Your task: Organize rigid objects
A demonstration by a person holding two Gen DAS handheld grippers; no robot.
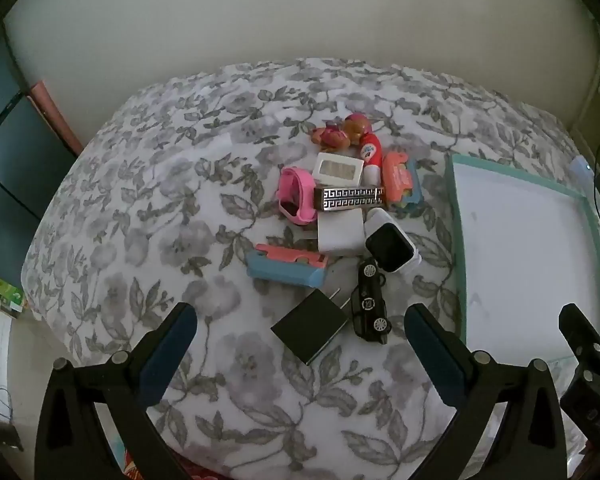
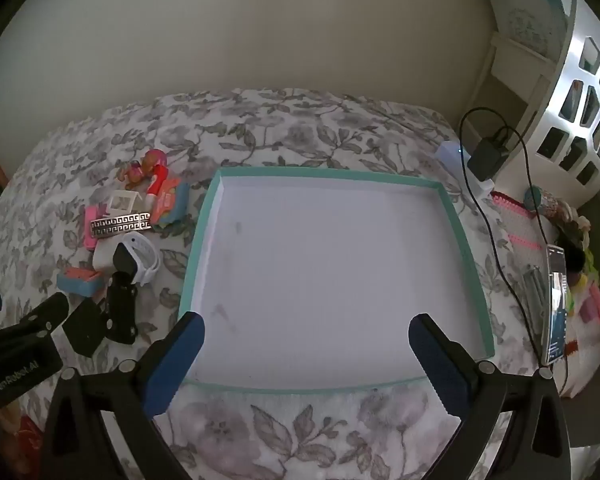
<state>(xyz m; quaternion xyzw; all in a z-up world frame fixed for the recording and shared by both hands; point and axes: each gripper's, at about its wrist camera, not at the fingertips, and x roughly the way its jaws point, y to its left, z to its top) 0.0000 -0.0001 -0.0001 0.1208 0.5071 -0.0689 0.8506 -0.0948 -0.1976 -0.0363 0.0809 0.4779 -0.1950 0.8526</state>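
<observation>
Toys (image 1: 352,208) lie piled ahead of the open left hand-held gripper (image 1: 300,320).

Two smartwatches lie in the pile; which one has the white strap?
The white-strapped smartwatch, black screen, beside the toy car; the other smartwatch is pink.

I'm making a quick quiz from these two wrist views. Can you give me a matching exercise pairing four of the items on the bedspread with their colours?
Things:
1. Toy car
2. Tray rim
3. Child's watch by the patterned bar
4. Square plug adapter nearest the left gripper

Colours:
A. Pink
B. Black, with wheels
C. Teal
D. Black, with metal prongs

Pairs: 1-B, 2-C, 3-A, 4-D
</observation>
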